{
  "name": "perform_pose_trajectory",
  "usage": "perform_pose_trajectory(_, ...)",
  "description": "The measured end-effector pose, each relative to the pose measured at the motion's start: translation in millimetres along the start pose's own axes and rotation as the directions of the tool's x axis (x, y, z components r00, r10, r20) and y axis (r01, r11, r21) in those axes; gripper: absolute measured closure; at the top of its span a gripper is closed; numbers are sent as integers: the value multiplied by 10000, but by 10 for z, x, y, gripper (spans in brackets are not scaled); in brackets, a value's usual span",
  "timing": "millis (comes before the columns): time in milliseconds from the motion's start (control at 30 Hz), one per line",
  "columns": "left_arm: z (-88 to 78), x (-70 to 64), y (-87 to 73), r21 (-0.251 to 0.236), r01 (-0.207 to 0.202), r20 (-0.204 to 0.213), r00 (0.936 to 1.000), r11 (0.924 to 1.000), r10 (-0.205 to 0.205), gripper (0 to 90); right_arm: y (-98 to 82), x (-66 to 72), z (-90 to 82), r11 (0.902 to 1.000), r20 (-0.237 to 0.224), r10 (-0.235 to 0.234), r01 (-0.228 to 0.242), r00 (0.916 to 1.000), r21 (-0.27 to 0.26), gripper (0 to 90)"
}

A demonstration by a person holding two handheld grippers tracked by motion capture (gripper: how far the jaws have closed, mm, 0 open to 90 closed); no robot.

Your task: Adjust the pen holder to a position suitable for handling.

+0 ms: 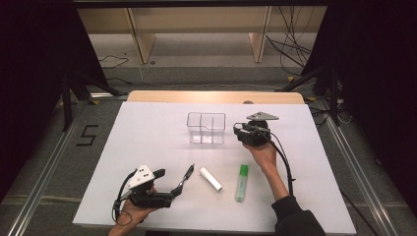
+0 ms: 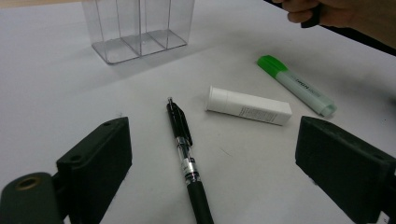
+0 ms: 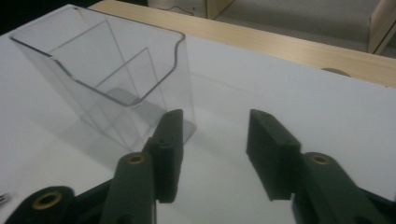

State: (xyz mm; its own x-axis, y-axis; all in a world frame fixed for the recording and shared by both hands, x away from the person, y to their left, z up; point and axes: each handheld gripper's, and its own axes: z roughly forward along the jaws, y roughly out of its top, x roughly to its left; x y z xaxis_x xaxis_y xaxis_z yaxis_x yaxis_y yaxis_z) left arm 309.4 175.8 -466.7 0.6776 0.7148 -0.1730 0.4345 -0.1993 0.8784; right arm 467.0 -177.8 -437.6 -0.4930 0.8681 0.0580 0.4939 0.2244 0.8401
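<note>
the white table (image 1: 147, 147) lay under both claws. the clear organizer (image 1: 206, 128), upright and divided into compartments, stood just beside the right gripper (image 1: 237, 133), on that claw's left, near but apart from its left jaw; in the right gripper view (image 3: 107, 84) it rose ahead of that jaw. the right gripper (image 3: 212, 154) was released, its jaws parted with nothing between them. the left gripper (image 1: 178, 186) was also released, its jaws (image 2: 210, 172) standing wide. the green highlighter (image 2: 295, 85) lay flat, well ahead and to the right of that claw. the white tube (image 2: 247, 106) lay nearer, just ahead of its right jaw. the black pen (image 2: 186, 154) lay on the table between the left claw's open jaws, touched by neither.
</note>
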Motion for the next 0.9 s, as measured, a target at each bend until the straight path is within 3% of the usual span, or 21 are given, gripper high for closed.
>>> perform_pose_trajectory(100,3,4,-2,31,38,-19,10000,10000,-38,104,-48,46,-161,9999,-246,6,-9,9997,-133,459)
perform_pose_trajectory(400,5,6,-3,65,85,-52,10000,9999,-85,104,-106,171,-434,9991,-816,-180,148,9965,-402,397)
perform_pose_trajectory(567,7,8,-5,88,114,-104,9999,9999,-113,104,-143,229,-521,9988,-1192,-75,16,9928,-495,384)
perform_pose_trajectory(900,12,6,-4,314,143,-273,9995,9994,-134,103,-193,391,-655,9991,-1657,-270,214,9858,-356,332)
